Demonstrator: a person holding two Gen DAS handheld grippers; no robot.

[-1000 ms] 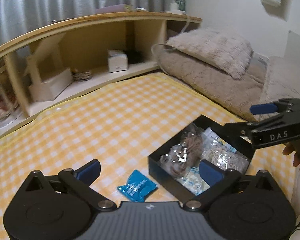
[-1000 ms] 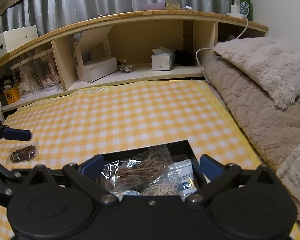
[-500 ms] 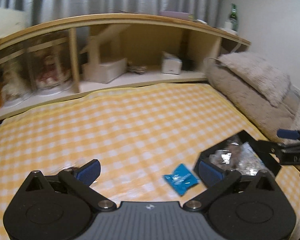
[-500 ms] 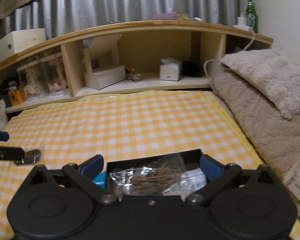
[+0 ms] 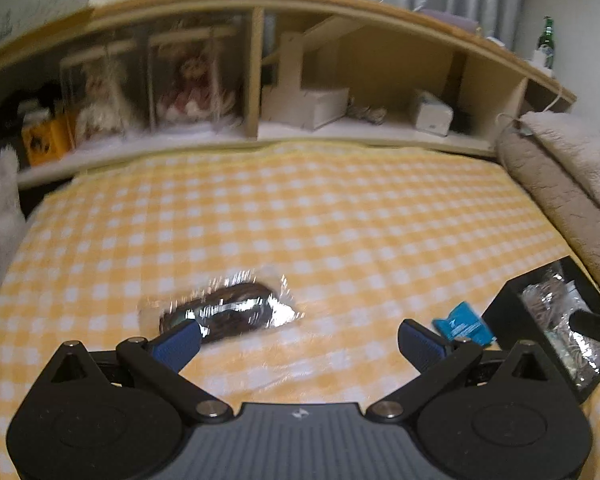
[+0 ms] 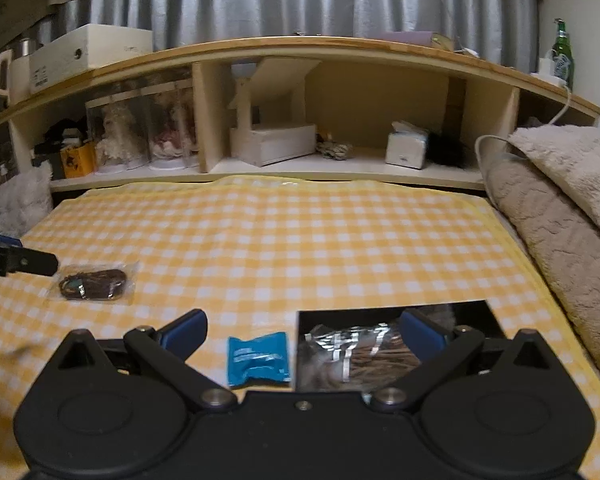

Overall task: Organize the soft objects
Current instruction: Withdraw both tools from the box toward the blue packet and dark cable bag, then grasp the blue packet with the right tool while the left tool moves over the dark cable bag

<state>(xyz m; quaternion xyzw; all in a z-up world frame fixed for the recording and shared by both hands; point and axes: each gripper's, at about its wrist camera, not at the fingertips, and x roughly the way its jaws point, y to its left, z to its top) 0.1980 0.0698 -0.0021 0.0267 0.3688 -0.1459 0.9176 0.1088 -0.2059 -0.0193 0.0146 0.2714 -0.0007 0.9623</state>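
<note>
One crinkly clear packet of dark brown bands (image 5: pixel 224 312) near the checked blanket's (image 5: pixel 300 216) left edge; both grippers, left (image 5: pixel 300 344) and right (image 6: pixel 302 334), spread wide, empty.

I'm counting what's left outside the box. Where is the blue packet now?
The blue packet lies on the yellow checked cloth just left of the black box, low in the right wrist view between the open right gripper fingers.

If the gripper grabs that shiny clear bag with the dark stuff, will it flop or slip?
The clear bag looks thin and crinkly, so it would probably sag and flop. Its glossy film may slip between the pads. The dark contents look small, so likely light.
</note>
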